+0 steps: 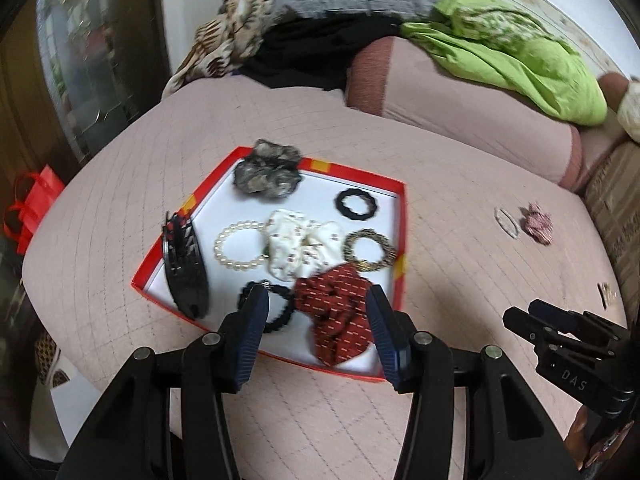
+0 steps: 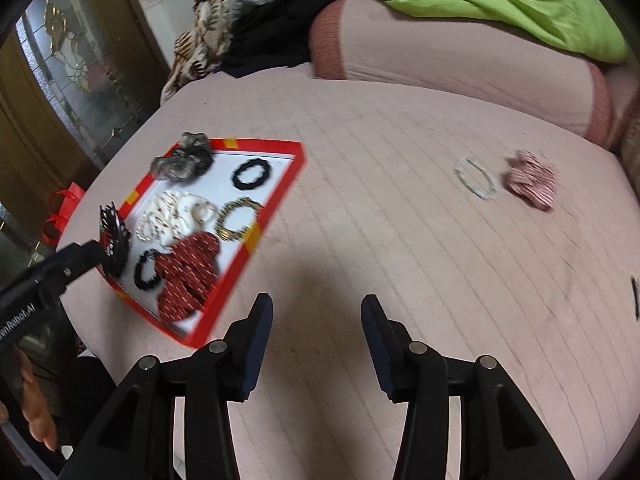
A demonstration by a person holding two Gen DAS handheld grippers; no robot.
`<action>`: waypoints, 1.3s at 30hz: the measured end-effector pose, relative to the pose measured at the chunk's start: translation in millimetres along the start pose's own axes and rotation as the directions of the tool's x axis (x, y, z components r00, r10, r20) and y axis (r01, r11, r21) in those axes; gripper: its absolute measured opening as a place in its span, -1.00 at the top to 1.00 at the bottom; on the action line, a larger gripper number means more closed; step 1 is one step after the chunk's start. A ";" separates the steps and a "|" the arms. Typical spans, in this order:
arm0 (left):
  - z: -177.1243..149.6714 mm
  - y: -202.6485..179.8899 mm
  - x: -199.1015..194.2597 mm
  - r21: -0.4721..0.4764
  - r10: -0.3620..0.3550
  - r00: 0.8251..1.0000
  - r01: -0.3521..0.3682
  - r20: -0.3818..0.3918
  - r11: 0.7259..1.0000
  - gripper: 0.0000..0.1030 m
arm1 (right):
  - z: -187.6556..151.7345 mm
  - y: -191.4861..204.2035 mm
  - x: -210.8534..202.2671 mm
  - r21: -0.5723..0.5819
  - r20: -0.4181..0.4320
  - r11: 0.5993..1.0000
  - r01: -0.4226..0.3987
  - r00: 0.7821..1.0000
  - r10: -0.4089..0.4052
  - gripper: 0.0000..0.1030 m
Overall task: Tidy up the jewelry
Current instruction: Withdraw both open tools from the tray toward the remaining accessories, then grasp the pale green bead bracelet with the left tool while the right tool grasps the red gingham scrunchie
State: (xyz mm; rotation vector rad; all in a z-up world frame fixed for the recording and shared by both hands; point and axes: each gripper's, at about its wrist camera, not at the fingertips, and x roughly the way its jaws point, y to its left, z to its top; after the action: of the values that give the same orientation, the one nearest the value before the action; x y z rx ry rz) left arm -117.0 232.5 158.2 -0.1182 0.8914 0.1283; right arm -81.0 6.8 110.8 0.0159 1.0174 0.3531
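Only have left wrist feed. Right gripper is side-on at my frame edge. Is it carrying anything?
Observer: No. The right gripper has its jaws open over bare bedspread, nothing between them.
Operator: The ring near the pink scrunchie is blurred here. What is it?
Observer: A pale beaded bracelet, lying flat, just clear of the pink scrunchie.
Operator: Anything else out there?
Observer: A thin dark item at the far right edge, cut off; can't identify it.

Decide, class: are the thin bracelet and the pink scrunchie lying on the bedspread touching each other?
Apart. The right wrist view shows a strip of bare bedspread between the thin bracelet and the pink scrunchie.
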 end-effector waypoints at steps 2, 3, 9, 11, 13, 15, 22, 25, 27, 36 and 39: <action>-3.1 -12.1 -5.5 0.034 0.002 1.000 -0.003 0.007 0.999 0.04 | -6.5 -9.0 -6.2 0.008 0.008 1.000 0.020 1.000 -0.020 -0.01; -4.0 -16.4 -7.1 0.046 0.003 1.000 -0.004 0.010 0.999 0.04 | -10.2 -14.2 -9.5 0.017 0.013 0.999 0.029 0.999 -0.029 -0.01; -12.3 -46.7 -20.1 0.129 0.021 0.999 -0.026 0.040 0.991 0.01 | -23.4 -38.4 -22.4 0.071 0.026 0.996 0.045 0.999 -0.047 -0.02; -14.5 -55.8 -23.3 0.154 0.025 0.999 -0.032 0.048 0.988 -0.01 | -26.6 -44.5 -25.1 0.085 0.030 0.995 0.045 0.998 -0.048 -0.02; -16.2 -63.7 -25.3 0.175 0.025 0.999 -0.033 0.048 0.984 -0.02 | -29.3 -50.2 -27.1 0.095 0.034 0.994 0.051 0.998 -0.055 -0.03; -18.1 -72.1 -26.7 0.197 0.025 0.999 -0.034 0.048 0.980 -0.02 | -31.0 -55.0 -28.8 0.103 0.038 0.993 0.056 0.997 -0.060 -0.03; -22.5 -95.4 -23.6 0.262 0.036 0.999 -0.045 0.038 0.964 -0.06 | -36.5 -77.4 -31.5 0.143 0.044 0.988 0.061 0.997 -0.068 -0.05; -24.4 -103.9 -20.1 0.283 0.041 0.999 -0.048 0.029 0.958 -0.07 | -39.4 -90.3 -31.5 0.163 0.041 0.984 0.067 0.996 -0.074 -0.06; -25.0 -109.6 -16.3 0.296 0.046 0.999 -0.050 0.021 0.954 -0.07 | -40.9 -99.2 -30.6 0.176 0.036 0.982 0.074 0.996 -0.082 -0.06; -18.3 -127.1 2.3 0.334 0.025 1.000 -0.018 -0.019 0.942 -0.07 | -45.7 -143.0 -24.4 0.223 0.012 0.968 0.115 0.993 -0.121 -0.06; -12.1 -136.8 16.2 0.340 0.010 0.999 0.004 -0.041 0.941 -0.07 | -45.0 -161.1 -20.9 0.242 0.003 0.961 0.133 0.990 -0.138 -0.06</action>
State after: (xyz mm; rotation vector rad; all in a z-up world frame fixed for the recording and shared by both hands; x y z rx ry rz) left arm -94.2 96.8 144.8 0.2038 0.9435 -0.0272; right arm -83.1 -158.1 76.0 0.1679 1.0312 0.1024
